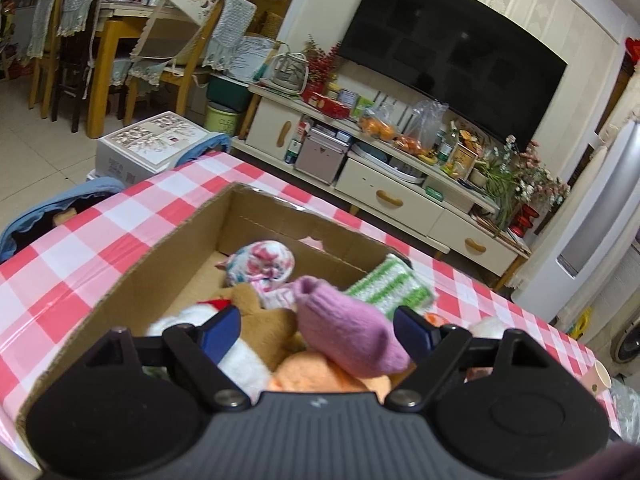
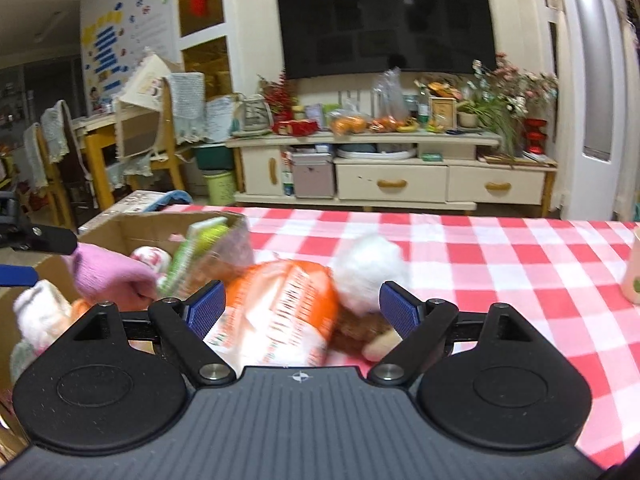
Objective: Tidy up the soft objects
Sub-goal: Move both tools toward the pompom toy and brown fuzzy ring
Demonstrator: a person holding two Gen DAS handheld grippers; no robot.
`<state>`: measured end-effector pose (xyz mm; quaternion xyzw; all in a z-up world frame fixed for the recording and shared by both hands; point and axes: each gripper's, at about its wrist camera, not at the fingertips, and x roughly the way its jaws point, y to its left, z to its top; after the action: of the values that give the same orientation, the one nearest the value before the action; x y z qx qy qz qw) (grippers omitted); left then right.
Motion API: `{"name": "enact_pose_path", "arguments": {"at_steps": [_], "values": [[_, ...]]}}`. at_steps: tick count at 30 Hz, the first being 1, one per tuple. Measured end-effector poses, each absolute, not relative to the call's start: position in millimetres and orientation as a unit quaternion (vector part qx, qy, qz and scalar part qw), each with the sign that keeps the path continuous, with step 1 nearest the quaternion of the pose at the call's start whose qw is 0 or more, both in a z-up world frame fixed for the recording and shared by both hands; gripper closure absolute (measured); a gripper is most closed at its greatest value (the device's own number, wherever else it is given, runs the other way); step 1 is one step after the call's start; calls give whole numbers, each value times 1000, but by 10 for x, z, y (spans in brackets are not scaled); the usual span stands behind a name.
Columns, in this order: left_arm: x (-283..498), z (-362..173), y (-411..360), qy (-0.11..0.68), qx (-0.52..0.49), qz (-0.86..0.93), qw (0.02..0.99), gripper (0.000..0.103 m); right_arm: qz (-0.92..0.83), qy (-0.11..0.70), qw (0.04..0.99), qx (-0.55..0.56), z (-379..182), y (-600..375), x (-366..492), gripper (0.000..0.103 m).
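Observation:
An open cardboard box [image 1: 160, 256] sits on the red-and-white checked tablecloth [image 1: 80, 248]. It holds a floral rolled sock [image 1: 262, 262], a brown plush [image 1: 264, 316], a white soft toy [image 1: 244, 364] and an orange soft piece [image 1: 316, 376]. A purple knitted sock [image 1: 344, 330] lies on top, between the spread pads of my open left gripper [image 1: 318, 332]. A green-and-white striped knit [image 1: 390, 286] rests on the box's right rim. My right gripper [image 2: 303, 310] stands open over an orange-and-white soft item [image 2: 280, 304], a white fluffy ball [image 2: 370, 272] and a brown plush [image 2: 360, 332] on the table beside the box [image 2: 116, 228]. All three are blurred.
A paper cup [image 2: 634, 268] stands at the table's right edge. Beyond the table are a cream TV cabinet [image 2: 392, 184] cluttered with bags and flowers, a dark TV [image 2: 384, 16], and wooden chairs [image 1: 80, 60] at the left. A white carton [image 1: 148, 148] and blue fabric [image 1: 60, 208] sit left of the table.

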<state>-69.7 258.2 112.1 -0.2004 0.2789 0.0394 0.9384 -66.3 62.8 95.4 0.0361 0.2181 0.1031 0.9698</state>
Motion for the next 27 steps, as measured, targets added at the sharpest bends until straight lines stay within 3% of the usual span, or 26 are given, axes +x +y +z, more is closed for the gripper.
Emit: {"name": "enact_pose_path", "arguments": {"at_steps": [16,27], "values": [[-606,1117,2202,287,-162,10,944,18,69,259,963,39,524,201,-376,0],[-558,1107,1991,294,-136,4,946,13,126,253,943,177,498,-178,36,0]]}}
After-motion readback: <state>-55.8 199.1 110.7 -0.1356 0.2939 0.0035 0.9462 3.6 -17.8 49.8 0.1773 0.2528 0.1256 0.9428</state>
